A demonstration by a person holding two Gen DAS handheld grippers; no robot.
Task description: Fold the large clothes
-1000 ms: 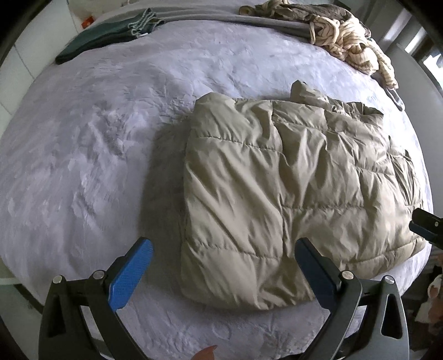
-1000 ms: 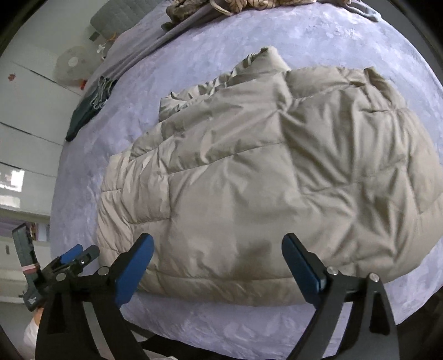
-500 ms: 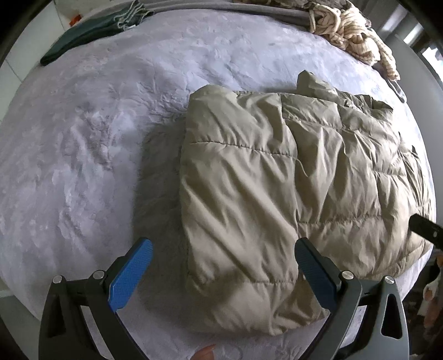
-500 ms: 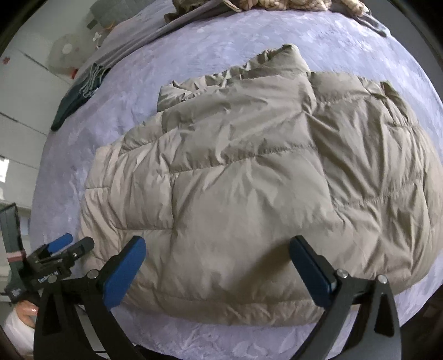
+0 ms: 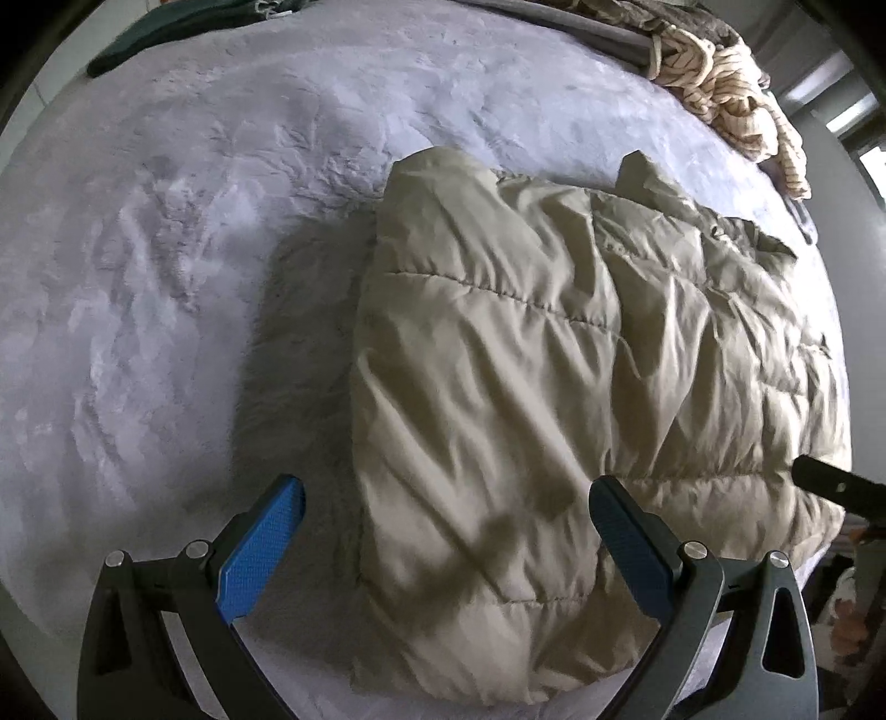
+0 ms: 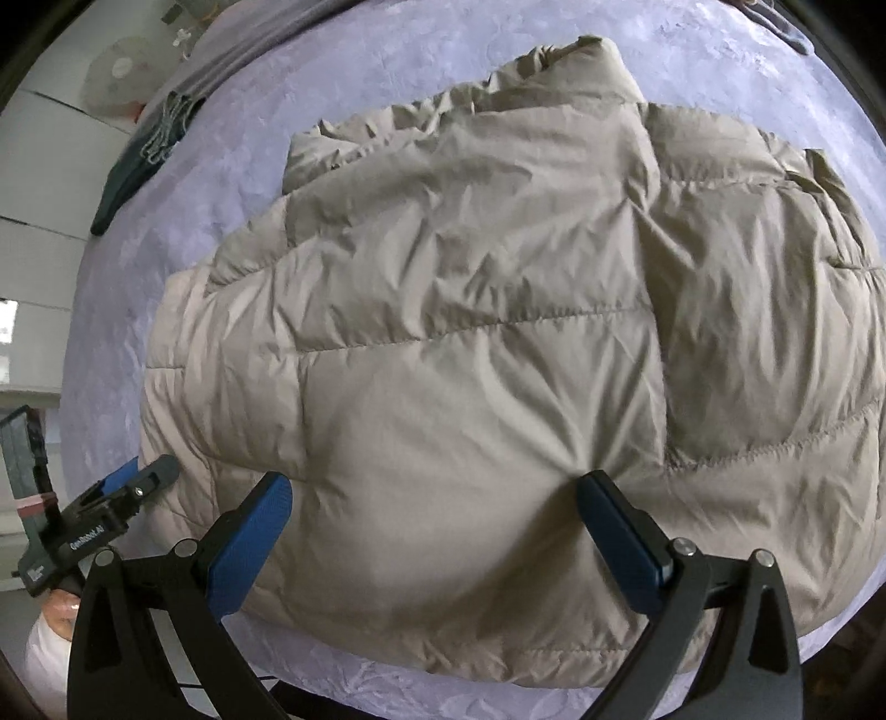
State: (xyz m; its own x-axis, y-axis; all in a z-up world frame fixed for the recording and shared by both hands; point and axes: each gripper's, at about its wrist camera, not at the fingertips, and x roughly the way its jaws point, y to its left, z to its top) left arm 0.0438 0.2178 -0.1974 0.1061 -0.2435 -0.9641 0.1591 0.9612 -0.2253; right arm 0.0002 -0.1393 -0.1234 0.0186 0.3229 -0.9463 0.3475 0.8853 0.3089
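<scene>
- Left wrist view: the left gripper (image 5: 443,545) points steeply down, its jaws spread wide and gripping nothing. The near left corner of the beige puffer jacket (image 5: 554,360) lies between and below the two blue pads; whether the right-hand pad touches the fabric I cannot tell.
- The jacket rests on the lilac bed cover (image 5: 166,277), filling the view from 6 to 3 o'clock, already doubled into a thick rectangle with its collar peak toward 1 o'clock.
- At 3 o'clock a dark tip of the right gripper (image 5: 830,484) comes in over the jacket's near edge. That placing suggests both hands mean to take the same hem, one corner each.
- A cream knitted garment (image 5: 731,105) lies heaped at 1 o'clock and a dark green cloth (image 5: 166,33) at 11 o'clock, both well apart from the jacket.
- Right wrist view: the right gripper (image 6: 434,540) has its jaws fully released. Both pads lie low on the padding near the hem; the right pad seems to dent it, with creases running to its tip.
- The left gripper shows at 8 o'clock, just beside the jacket's left corner.
- My reading: the wide spread suits the bulky padding, ready to pinch the near hem and carry it toward the collar.
</scene>
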